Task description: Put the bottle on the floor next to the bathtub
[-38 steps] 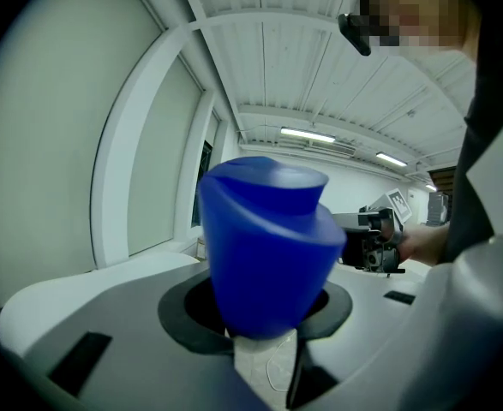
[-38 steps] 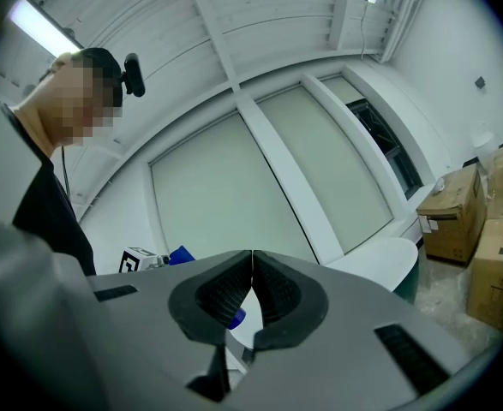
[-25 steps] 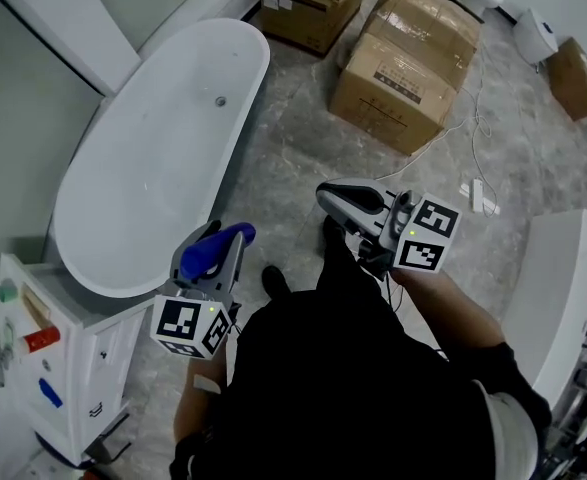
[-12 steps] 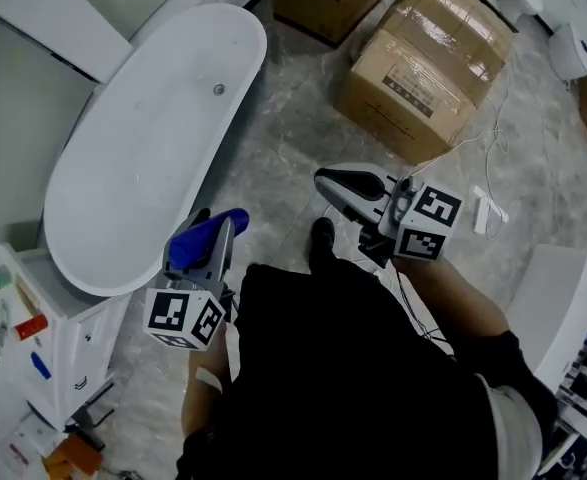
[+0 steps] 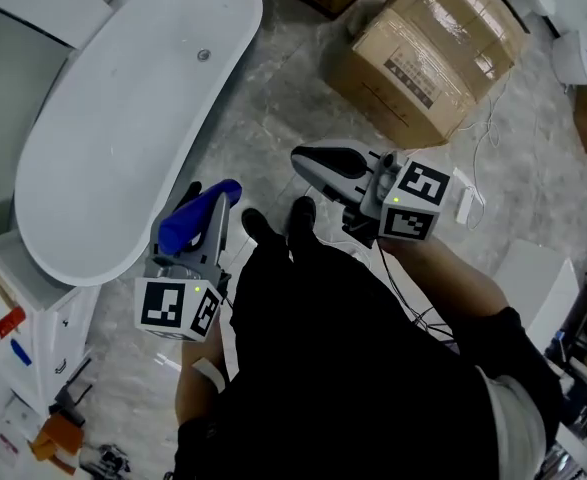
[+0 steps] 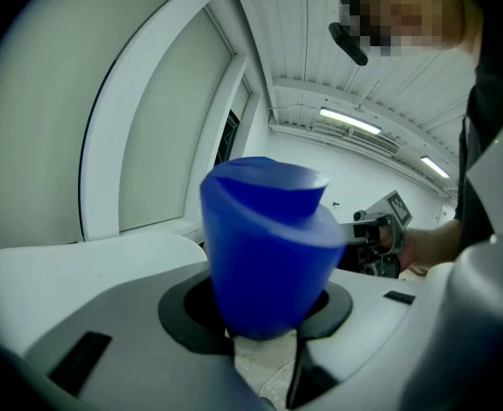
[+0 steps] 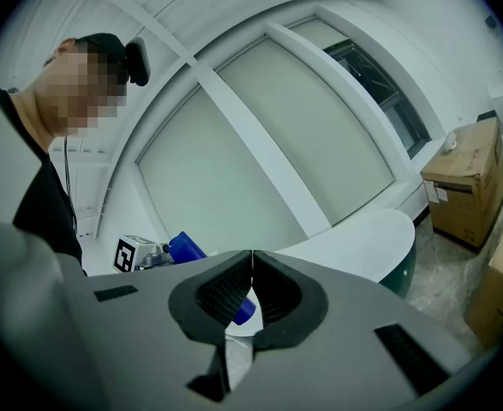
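Note:
A blue bottle (image 5: 194,215) is clamped in my left gripper (image 5: 205,230), held above the floor just right of the white bathtub (image 5: 113,128). In the left gripper view the blue bottle (image 6: 264,242) fills the space between the jaws, which press on its sides. My right gripper (image 5: 318,163) is held in the air over the floor, right of the left one, shut with nothing in it. Its tips meet in the right gripper view (image 7: 252,268). The blue bottle (image 7: 185,248) and the bathtub (image 7: 354,238) also show in that view.
Cardboard boxes (image 5: 433,48) stand on the grey floor at the back. A white cabinet (image 5: 18,338) with small items sits left of the tub's near end. A white cable and plug (image 5: 468,203) lie on the floor at right. The person's shoes (image 5: 278,223) stand between the grippers.
The head view has shifted; the tub and boxes now sit higher and further left in the picture. Both grippers have drifted a little left, the bottle still held.

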The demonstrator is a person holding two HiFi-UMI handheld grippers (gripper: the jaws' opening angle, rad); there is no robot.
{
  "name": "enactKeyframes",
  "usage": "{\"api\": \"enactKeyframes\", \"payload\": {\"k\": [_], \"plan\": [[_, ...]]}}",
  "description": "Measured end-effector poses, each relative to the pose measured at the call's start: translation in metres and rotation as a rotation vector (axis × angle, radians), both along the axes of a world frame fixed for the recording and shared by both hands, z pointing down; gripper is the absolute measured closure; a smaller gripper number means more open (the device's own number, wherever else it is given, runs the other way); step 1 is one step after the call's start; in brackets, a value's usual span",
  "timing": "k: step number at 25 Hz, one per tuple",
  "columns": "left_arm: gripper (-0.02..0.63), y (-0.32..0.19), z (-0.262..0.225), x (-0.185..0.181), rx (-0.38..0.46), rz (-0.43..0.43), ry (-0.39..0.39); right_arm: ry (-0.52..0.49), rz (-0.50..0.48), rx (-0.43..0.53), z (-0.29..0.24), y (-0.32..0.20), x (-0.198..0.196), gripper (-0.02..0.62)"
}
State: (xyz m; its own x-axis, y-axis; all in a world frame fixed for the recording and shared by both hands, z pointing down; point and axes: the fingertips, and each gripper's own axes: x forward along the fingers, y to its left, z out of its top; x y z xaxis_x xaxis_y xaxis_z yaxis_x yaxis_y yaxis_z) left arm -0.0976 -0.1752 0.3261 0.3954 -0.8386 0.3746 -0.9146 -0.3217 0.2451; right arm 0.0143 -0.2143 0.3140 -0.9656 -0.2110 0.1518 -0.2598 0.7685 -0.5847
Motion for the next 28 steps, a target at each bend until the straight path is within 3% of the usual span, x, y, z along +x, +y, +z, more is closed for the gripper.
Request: {"api": "enactKeyframes", "payload": {"k": [7,15,28], "plan": [[0.448,-0.036,0.018,-0.039,-0.017,-0.003,-0.009,0.004,-0.030,0.000,0.013,-0.029,-0.054,0.568],[0.448,-0.064,0.076,-0.063,-0.044,0.026,-0.039,0.006,-0.024,-0.039,0.074,-0.039,-0.083,0.568],[0.448,-0.081,0.219,-0.048,-0.127,0.107,-0.081,0.084,-0.002,-0.077,0.219,-0.038,-0.084,0.568]]}}
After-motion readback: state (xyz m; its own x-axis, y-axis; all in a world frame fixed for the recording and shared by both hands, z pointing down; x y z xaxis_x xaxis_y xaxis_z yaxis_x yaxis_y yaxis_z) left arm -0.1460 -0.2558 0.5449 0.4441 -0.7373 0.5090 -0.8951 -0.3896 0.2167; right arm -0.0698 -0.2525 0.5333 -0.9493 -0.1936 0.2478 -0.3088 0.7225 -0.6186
